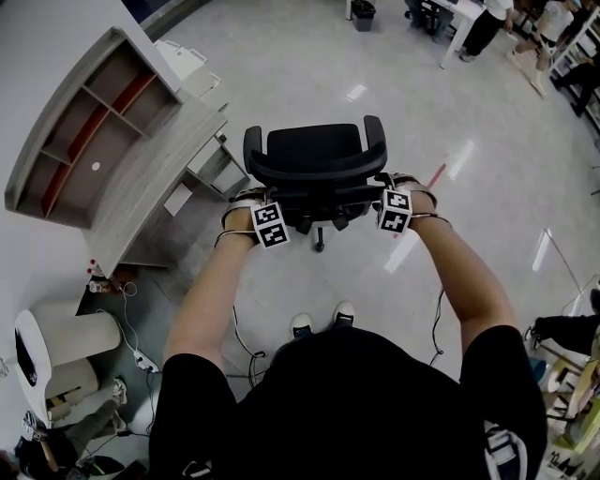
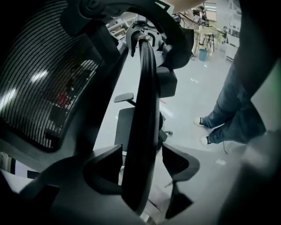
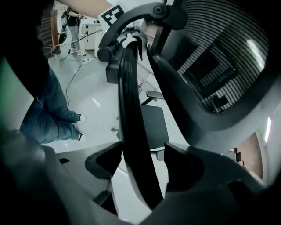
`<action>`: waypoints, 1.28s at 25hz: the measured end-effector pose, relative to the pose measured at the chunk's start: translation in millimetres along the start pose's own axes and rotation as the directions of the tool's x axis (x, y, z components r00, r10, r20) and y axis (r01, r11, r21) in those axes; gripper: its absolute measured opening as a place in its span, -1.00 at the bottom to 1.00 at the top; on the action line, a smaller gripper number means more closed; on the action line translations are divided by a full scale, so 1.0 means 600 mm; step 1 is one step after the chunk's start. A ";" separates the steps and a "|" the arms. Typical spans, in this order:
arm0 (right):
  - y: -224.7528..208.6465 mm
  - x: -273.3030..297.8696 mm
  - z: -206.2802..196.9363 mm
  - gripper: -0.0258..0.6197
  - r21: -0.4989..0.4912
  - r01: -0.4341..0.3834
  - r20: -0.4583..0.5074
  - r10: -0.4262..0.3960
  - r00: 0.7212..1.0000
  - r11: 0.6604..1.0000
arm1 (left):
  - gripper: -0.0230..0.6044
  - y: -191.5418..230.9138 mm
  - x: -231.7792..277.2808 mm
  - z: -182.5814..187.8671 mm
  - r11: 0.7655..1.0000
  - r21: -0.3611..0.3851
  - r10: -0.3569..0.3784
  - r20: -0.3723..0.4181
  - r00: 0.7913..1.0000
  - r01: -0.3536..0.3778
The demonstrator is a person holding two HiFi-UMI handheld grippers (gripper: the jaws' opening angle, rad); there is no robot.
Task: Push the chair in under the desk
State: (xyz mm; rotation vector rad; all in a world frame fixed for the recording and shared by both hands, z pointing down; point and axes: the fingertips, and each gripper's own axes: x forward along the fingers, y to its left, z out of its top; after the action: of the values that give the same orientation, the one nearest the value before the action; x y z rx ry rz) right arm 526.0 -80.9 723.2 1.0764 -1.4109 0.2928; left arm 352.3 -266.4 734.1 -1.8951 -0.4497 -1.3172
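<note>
A black mesh-backed office chair (image 1: 314, 155) stands on the floor in front of me, turned away, to the right of the pale wood desk (image 1: 150, 178). My left gripper (image 1: 261, 202) is at the left side of the chair's backrest and my right gripper (image 1: 394, 195) at its right side. In the left gripper view the backrest's dark rim (image 2: 147, 88) runs between the open jaws of the left gripper (image 2: 142, 169), with gaps showing beside it. The right gripper (image 3: 142, 165) likewise straddles the rim (image 3: 129, 96) with its jaws apart, not pressing on it.
A shelf unit (image 1: 84, 131) with red panels sits on the desk. Cables and a power strip (image 1: 141, 356) lie on the floor at the left beside a white bin (image 1: 56, 347). My shoes (image 1: 319, 323) are just behind the chair. People (image 1: 487, 28) stand far off.
</note>
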 end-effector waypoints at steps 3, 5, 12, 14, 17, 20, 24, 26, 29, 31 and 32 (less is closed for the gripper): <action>0.006 0.015 -0.003 -0.01 -0.048 -0.009 -0.037 0.007 0.999 0.999 | -0.04 -0.002 0.012 -0.001 1.000 0.012 -0.002 -0.020 1.000 0.003; 0.010 0.023 -0.005 -0.03 -0.068 -0.016 -0.049 0.013 0.999 0.998 | -0.04 -0.002 0.018 -0.003 1.000 0.026 0.004 -0.039 0.999 -0.003; -0.002 0.039 -0.006 -0.38 -0.064 0.031 -0.066 -0.035 0.997 0.997 | -0.05 0.007 0.030 -0.009 0.998 0.046 0.047 -0.077 0.996 -0.044; -0.001 0.038 -0.008 -0.41 -0.076 0.037 -0.071 -0.042 0.997 0.996 | -0.10 0.009 0.028 -0.009 0.997 0.051 0.061 -0.076 0.995 -0.057; 0.001 0.038 -0.009 -0.44 -0.079 0.012 -0.089 -0.019 0.996 0.997 | -0.27 0.017 0.027 -0.010 0.995 0.057 0.091 -0.077 0.993 -0.087; 0.009 0.038 -0.011 -0.45 -0.078 -0.018 -0.098 0.010 0.995 0.997 | -0.46 0.022 0.027 -0.009 0.991 0.061 0.121 -0.082 0.989 -0.116; 0.010 0.038 -0.015 -0.48 -0.082 -0.022 -0.105 0.013 0.994 0.996 | -0.52 0.025 0.026 -0.005 0.989 0.063 0.142 -0.080 0.987 -0.137; 0.011 0.039 -0.014 -0.48 -0.082 -0.026 -0.106 0.017 0.994 0.996 | -0.53 0.024 0.026 -0.007 0.989 0.063 0.141 -0.082 0.987 -0.137; 0.014 0.037 -0.014 -0.49 -0.082 -0.034 -0.110 0.024 0.994 0.996 | -0.55 0.022 0.026 -0.008 0.990 0.063 0.134 -0.086 0.987 -0.129; 0.016 0.036 -0.014 -0.49 -0.081 -0.033 -0.110 0.024 0.994 0.996 | -0.56 0.016 0.025 -0.008 0.992 0.065 0.112 -0.090 0.990 -0.107; 0.017 0.036 -0.014 -0.49 -0.080 -0.032 -0.109 0.023 0.994 0.996 | -0.56 0.013 0.026 -0.009 0.993 0.066 0.099 -0.095 0.991 -0.093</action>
State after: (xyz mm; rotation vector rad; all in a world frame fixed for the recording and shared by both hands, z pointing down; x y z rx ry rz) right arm 528.6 -78.3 748.0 0.9611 -1.3305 0.3058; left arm 360.1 -277.5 746.0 -1.7704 -0.3409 -1.3113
